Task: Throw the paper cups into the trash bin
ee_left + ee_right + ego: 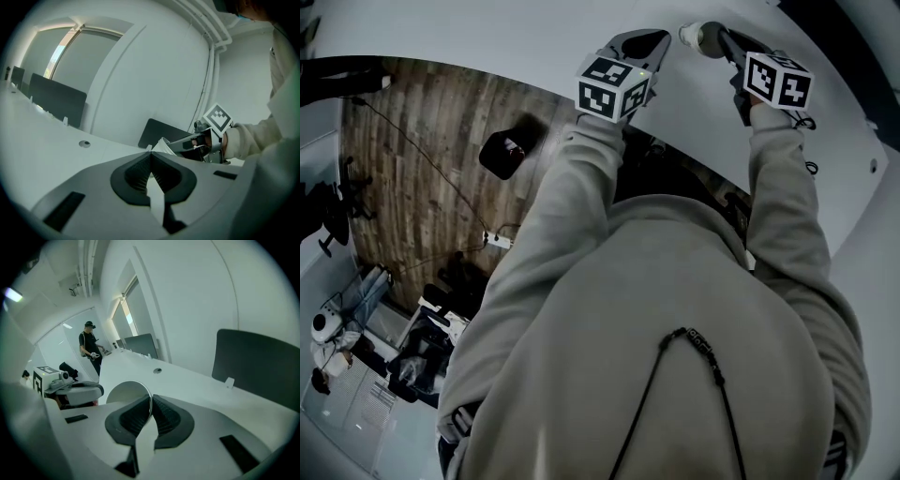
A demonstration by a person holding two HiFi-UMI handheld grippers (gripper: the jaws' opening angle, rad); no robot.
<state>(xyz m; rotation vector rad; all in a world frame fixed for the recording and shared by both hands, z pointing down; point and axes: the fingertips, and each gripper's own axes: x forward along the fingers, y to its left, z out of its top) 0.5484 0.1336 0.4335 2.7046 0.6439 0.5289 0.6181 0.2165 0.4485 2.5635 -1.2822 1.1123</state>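
Note:
A white paper cup [125, 392] lies on its side with its wall pinched between the dark pads of my right gripper [151, 403]. In the head view that cup [696, 36] sticks out leftward from the right gripper [722, 39], held up over the white table [516, 37]. My left gripper [660, 39] is beside it on the left, its pads meeting at the tips [150, 153] with nothing seen between them. From the left gripper view the cup [161, 145] shows in the right gripper [182, 142] just ahead. A black bin-like container [508, 150] stands on the wooden floor, left of the table.
Dark divider panels [258, 363] stand on the long white table [187, 380]. A person [91, 346] stands far off at the table's end. A power strip [497, 239] and cables lie on the floor, with chairs and equipment [422, 347] at lower left.

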